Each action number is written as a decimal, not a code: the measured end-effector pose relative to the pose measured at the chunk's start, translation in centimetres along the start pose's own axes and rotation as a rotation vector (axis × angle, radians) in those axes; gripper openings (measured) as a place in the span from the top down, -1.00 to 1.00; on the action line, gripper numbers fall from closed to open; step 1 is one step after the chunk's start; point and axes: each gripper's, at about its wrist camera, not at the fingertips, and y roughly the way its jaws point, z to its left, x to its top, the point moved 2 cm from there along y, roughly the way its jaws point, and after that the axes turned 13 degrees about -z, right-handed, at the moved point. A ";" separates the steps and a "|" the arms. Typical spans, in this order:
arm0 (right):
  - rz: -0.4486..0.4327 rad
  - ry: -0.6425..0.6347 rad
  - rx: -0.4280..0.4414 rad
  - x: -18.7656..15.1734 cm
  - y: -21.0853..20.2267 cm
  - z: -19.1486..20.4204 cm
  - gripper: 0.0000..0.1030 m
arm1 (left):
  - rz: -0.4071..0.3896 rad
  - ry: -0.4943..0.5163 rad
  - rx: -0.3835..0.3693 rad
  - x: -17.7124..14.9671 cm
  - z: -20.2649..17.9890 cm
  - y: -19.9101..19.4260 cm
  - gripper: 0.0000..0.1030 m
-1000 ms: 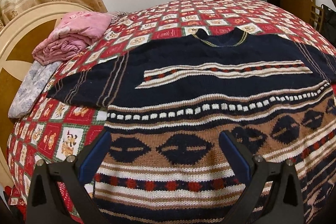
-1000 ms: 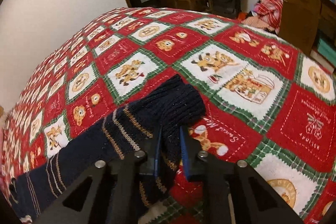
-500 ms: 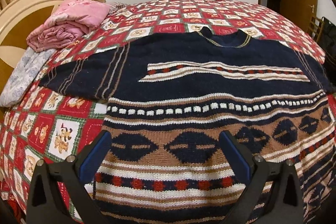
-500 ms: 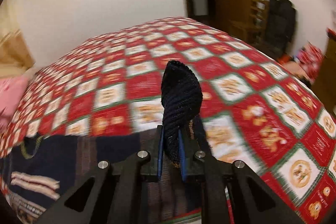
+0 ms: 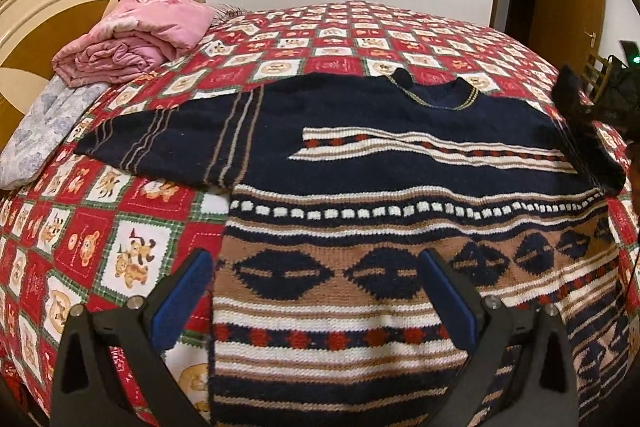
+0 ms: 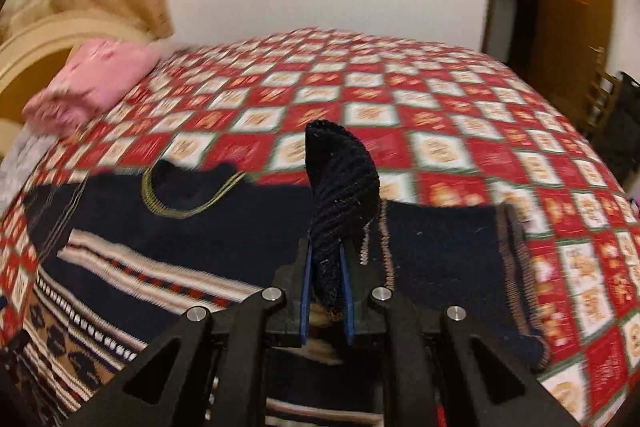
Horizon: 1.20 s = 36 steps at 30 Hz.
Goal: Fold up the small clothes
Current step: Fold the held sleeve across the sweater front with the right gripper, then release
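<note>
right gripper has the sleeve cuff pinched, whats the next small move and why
Probably carry the cuff across and lay it on the sweater chest. The right gripper is shut on it and holds it lifted above the body, with the sleeve already trailing inward. The other sleeve lies flat and spread, and the left gripper hangs open over the hem, so this fold should come first.

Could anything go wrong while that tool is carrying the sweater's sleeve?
Maybe two things.

1. The right tool pinches only the sleeve cuff, so the knit might slip out while it is carried over the sweater.

2. The left tool hovers open above the hem and pins nothing. Pulling the sleeve could drag the whole sweater across the bedspread and wrinkle it, giving a crooked fold.
</note>
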 end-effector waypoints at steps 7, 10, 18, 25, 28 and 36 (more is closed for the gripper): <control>0.129 0.008 0.163 -4.3 2.3 3.4 0.13 | 0.005 -0.008 -0.003 0.4 0.2 -0.2 -1.00; 0.098 0.036 0.229 -5.2 -0.3 1.9 0.07 | 0.000 -0.005 -0.034 1.2 -1.0 -0.2 -1.00; -0.035 0.179 0.107 -7.1 -6.6 -8.4 -0.15 | 0.053 0.066 -0.231 3.2 -10.5 2.9 -0.67; -0.134 0.275 0.022 -7.4 -8.7 -12.9 -0.17 | 0.176 0.007 -0.341 5.0 -17.7 7.9 -0.26; -0.169 0.241 0.035 -7.5 -9.4 -12.2 -0.17 | 0.224 -0.036 -0.337 5.4 -19.3 9.7 -0.26; -0.227 0.163 0.098 -7.7 -11.0 -10.2 -0.18 | 0.285 -0.171 -0.352 5.5 -21.5 11.9 -0.26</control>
